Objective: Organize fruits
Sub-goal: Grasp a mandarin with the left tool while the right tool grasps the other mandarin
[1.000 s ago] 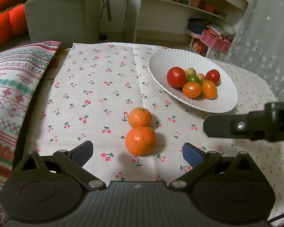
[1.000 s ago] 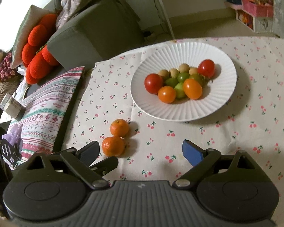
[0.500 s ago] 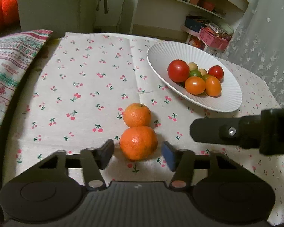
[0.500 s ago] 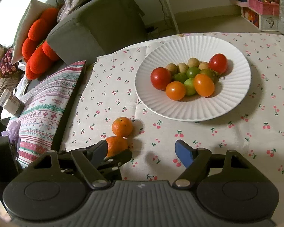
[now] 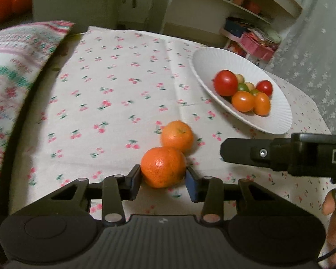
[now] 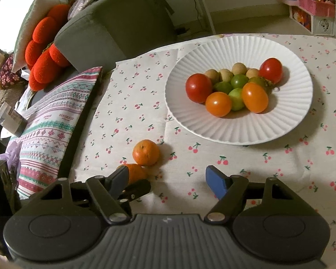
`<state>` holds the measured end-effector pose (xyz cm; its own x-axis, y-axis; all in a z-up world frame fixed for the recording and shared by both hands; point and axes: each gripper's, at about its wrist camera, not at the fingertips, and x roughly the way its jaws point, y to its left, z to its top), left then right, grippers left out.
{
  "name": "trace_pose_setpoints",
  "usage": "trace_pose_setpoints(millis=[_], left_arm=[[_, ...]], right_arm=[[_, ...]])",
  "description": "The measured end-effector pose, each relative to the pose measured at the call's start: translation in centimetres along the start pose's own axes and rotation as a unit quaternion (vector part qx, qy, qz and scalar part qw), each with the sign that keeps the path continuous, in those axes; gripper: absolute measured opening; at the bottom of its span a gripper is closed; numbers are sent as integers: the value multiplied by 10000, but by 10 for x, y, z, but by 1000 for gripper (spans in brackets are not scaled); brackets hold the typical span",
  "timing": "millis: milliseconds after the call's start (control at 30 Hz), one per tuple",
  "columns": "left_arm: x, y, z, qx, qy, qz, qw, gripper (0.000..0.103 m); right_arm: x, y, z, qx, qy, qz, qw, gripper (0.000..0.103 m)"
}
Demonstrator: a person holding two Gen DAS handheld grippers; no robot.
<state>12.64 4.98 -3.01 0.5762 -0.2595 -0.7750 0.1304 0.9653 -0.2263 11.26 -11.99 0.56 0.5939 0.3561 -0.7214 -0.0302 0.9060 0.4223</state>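
So far we have tomatoes and small fruits heaped on the white ribbed plate (image 6: pixel 239 132), while our left gripper (image 5: pixel 163 180) pinches the near round orange mandarin (image 5: pixel 162 167) on the cherry-print cloth (image 5: pixel 114 94), the far mandarin (image 5: pixel 177 135) touching it, our right gripper (image 6: pixel 168 179) wide and empty.

Beyond your table's cherry-print tablecloth (image 6: pixel 132 112) you have a striped cushion (image 6: pixel 53 125), a grey sofa (image 6: pixel 114 29) with red pillows (image 6: pixel 42 60), and a pink basket (image 5: pixel 256 44).
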Motion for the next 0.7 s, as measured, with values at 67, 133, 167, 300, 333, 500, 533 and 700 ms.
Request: trace_pose_setpoints(millis=[67,133,167,300,333,500,533,700], left_arm=[[-4,9,0,-119,-1,40,9999,47],[-6,18,-1,-178,-4,107,9998,47],[-6,21,-1,-198,10,114,9997,47],[-9,26,-3,-202,-14,102,9997,47],[-10,28,-3,-206,-20,109,9997,47],[-12,29,-4,-184,-64,84,9998,47],[-12,30,-4,-179,-75,80,9998,47],[-12,31,-4,-177,-101,84,9998,47]], right_arm=[[3,1,0,47,38,86,9999,73],[7,3,0,58,54,168,9998,72],[9,5,0,33,41,177,9998,72],[21,12,1,-114,-5,142,9998,68],[24,14,1,-117,-5,150,9998,68],[34,22,6,-262,-210,145,9993,62],[37,24,6,-364,-250,116,9990,61],[50,34,4,-759,-242,-20,9968,44]])
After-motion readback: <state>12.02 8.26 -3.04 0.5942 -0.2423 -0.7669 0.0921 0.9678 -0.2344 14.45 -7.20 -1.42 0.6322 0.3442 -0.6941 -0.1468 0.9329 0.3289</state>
